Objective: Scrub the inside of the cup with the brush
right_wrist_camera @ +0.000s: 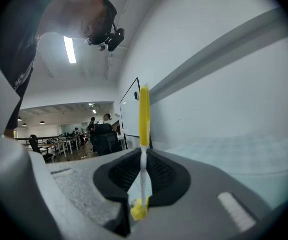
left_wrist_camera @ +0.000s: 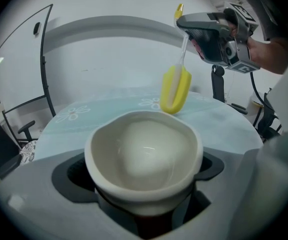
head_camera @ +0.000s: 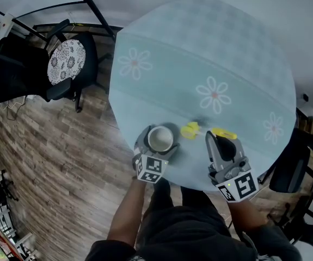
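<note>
Our left gripper (head_camera: 157, 148) is clamped round the white cup (left_wrist_camera: 144, 154) near the bench (head_camera: 210, 53) edge. Our right gripper (right_wrist_camera: 142, 184) is pinched on the yellow brush (left_wrist_camera: 175, 89) by its thin stem. The brush head is beside the cup, not in it. Push hard and that stem could twist or slip (a small hold). The cup looks empty.

The cup (left_wrist_camera: 144, 154) presented a smooth, glossy off-white glaze of ceramic appearance. The brush (left_wrist_camera: 175, 89) showed a matt yellow head of soft, foam-like look on a thin translucent plastic stem. The left gripper (left_wrist_camera: 144, 181) and right gripper (right_wrist_camera: 142, 171) were of matt grey plastic, faintly grainy, with jaws lined in dark textured pads; the surface (head_camera: 210, 53) was covered in matt pale-teal cloth printed with daisies, and the floor (head_camera: 63, 145) was wood-grain plank.
</note>
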The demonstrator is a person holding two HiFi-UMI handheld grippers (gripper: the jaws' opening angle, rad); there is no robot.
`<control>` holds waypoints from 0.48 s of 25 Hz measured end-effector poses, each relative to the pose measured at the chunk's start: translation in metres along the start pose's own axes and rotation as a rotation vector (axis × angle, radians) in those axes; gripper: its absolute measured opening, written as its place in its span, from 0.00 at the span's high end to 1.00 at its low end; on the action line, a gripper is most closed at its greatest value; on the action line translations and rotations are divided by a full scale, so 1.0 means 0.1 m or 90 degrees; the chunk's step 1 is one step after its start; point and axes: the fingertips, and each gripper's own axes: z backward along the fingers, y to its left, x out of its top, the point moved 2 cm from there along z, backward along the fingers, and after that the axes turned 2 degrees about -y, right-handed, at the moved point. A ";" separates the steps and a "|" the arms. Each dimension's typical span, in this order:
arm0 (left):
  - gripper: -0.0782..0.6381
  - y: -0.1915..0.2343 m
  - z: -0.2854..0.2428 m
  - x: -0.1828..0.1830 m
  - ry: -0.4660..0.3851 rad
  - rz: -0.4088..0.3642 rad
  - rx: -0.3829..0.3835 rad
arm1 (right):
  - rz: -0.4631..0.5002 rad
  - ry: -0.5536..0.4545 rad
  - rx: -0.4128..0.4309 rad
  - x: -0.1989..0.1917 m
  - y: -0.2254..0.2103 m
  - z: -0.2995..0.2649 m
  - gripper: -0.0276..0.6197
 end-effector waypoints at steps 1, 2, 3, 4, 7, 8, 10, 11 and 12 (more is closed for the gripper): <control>0.10 0.02 0.01 0.00 -0.001 0.005 0.006 | 0.000 0.000 0.000 0.01 0.01 0.00 0.90; 0.10 0.03 0.03 0.01 -0.003 0.008 0.012 | 0.001 -0.001 -0.001 0.02 0.01 0.00 0.90; 0.10 0.04 0.06 0.03 -0.006 0.007 0.019 | 0.001 -0.003 -0.001 0.03 0.02 0.00 0.90; 0.10 0.06 0.09 0.06 -0.011 0.003 0.026 | 0.002 -0.004 -0.002 0.04 0.02 0.00 0.90; 0.10 0.08 0.22 0.22 -0.032 -0.015 0.046 | 0.005 -0.012 -0.002 0.10 0.04 0.01 0.90; 0.10 0.09 0.28 0.29 -0.040 -0.020 0.053 | 0.006 -0.016 -0.002 0.14 0.06 0.02 0.90; 0.10 0.12 0.43 0.44 -0.054 -0.031 0.068 | 0.009 -0.027 0.001 0.24 0.10 0.04 0.90; 0.10 0.13 0.52 0.51 -0.060 -0.037 0.077 | 0.011 -0.034 0.003 0.31 0.14 0.06 0.90; 0.10 0.15 0.62 0.59 -0.067 -0.042 0.086 | 0.013 -0.042 0.006 0.38 0.18 0.08 0.90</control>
